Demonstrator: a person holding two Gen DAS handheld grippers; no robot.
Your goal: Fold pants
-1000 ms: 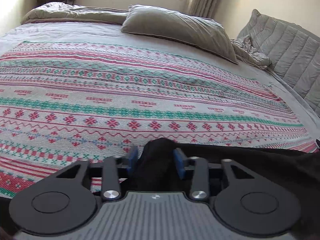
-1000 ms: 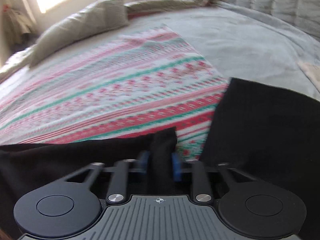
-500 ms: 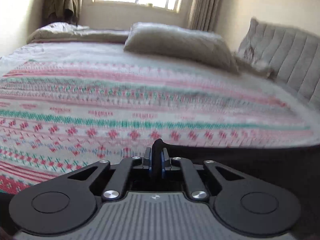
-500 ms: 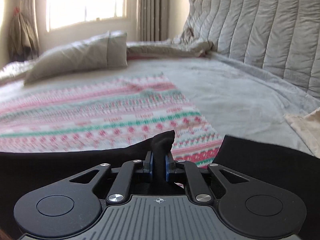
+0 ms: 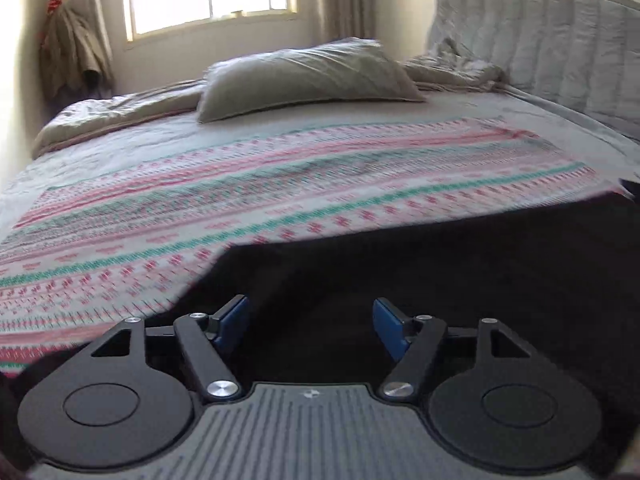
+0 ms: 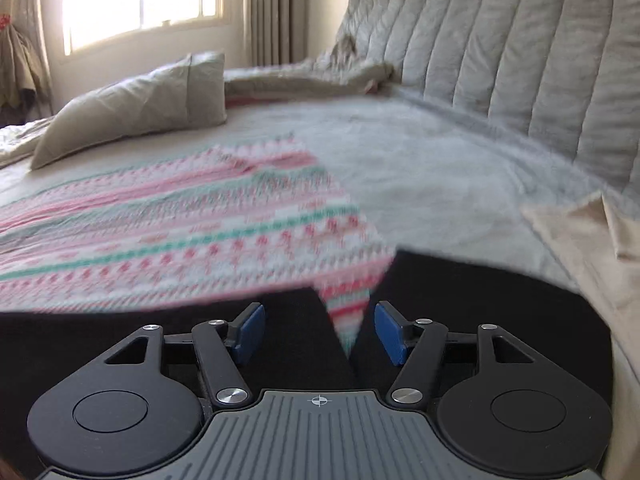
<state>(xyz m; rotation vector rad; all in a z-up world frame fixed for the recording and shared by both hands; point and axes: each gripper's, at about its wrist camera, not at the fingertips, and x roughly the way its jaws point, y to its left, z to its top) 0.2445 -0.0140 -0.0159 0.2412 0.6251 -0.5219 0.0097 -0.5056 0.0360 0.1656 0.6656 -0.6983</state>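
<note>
The black pants [image 5: 440, 272] lie flat on the patterned blanket [image 5: 280, 192] on the bed. In the left wrist view my left gripper [image 5: 310, 326] is open just above the black cloth, holding nothing. In the right wrist view the pants [image 6: 460, 300] show as two black pieces with a narrow wedge of blanket between them. My right gripper [image 6: 320, 330] is open above that wedge, holding nothing. The blue pads [image 6: 250, 328] stand wide apart.
A grey pillow [image 5: 304, 74] and crumpled grey bedding [image 5: 120, 112] lie at the far side under the window. A quilted grey headboard [image 6: 520, 60] stands on the right. A beige cloth [image 6: 592, 248] lies at the right edge of the bed.
Both grippers were shut on folds of the black pants half a second ago. Both have opened and let go, and the pants now lie flat on the blanket.
</note>
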